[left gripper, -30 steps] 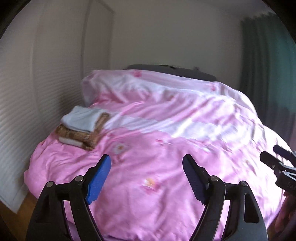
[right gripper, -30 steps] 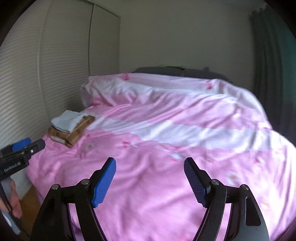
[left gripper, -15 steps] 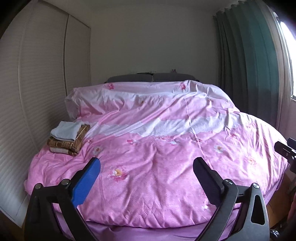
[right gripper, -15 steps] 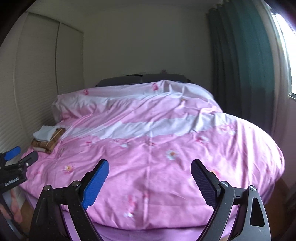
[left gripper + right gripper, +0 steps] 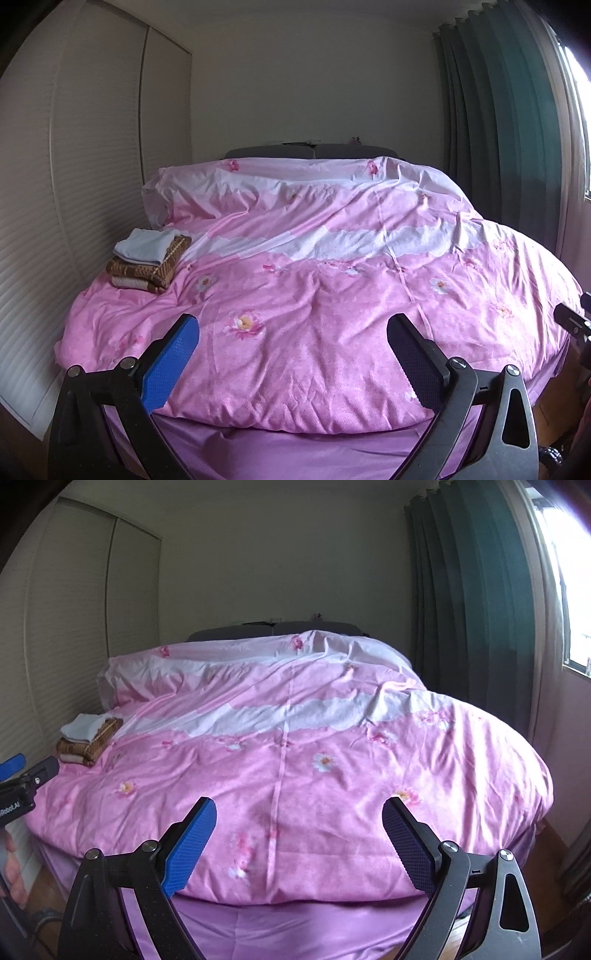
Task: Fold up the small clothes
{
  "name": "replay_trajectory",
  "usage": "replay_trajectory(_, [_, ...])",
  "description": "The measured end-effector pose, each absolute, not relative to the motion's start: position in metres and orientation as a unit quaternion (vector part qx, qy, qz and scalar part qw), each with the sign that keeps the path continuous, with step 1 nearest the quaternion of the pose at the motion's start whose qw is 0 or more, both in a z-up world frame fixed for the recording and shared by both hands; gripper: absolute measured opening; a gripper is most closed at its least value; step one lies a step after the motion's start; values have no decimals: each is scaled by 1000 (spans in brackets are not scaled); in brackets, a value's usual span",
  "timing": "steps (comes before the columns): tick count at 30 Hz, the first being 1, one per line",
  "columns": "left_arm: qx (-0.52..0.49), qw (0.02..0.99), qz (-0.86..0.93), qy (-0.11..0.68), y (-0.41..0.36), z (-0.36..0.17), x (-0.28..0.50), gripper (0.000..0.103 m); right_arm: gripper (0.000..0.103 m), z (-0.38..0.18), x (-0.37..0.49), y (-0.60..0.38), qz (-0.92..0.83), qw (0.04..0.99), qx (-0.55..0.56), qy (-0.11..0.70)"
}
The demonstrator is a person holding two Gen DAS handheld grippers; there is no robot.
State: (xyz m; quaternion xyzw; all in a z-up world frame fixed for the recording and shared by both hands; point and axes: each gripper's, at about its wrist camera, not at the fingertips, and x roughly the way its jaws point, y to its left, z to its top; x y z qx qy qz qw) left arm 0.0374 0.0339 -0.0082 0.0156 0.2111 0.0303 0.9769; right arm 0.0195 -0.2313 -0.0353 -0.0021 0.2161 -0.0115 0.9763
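A stack of folded small clothes (image 5: 147, 258) lies at the bed's left edge: a pale blue piece on top, a brown patterned one under it, a cream one at the bottom. The right wrist view shows the same stack (image 5: 90, 738) far to the left. My left gripper (image 5: 293, 325) hangs open before the foot of the bed, nothing between its fingers. Beside it, my right gripper (image 5: 299, 806) is open and empty too. Each gripper shows at the edge of the other's view: the right gripper (image 5: 572, 321), the left gripper (image 5: 26, 775).
A pink flowered duvet (image 5: 314, 332) covers the whole bed, with a purple sheet (image 5: 295, 450) below its foot edge. Slatted wardrobe doors (image 5: 74, 221) stand close on the left. Dark green curtains (image 5: 480, 627) and a window are on the right. A hand (image 5: 14, 871) holds the left gripper.
Both grippers have drawn back from over the duvet to the foot of the bed, and their jaws have spread wider. The folded stack has not moved.
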Motion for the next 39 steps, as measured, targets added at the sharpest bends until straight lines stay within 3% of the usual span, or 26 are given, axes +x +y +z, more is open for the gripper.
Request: replay_trajectory(39, [9,979,40,201,46,-9,35,103,92,-27,14,-235,-6,980,-5,199])
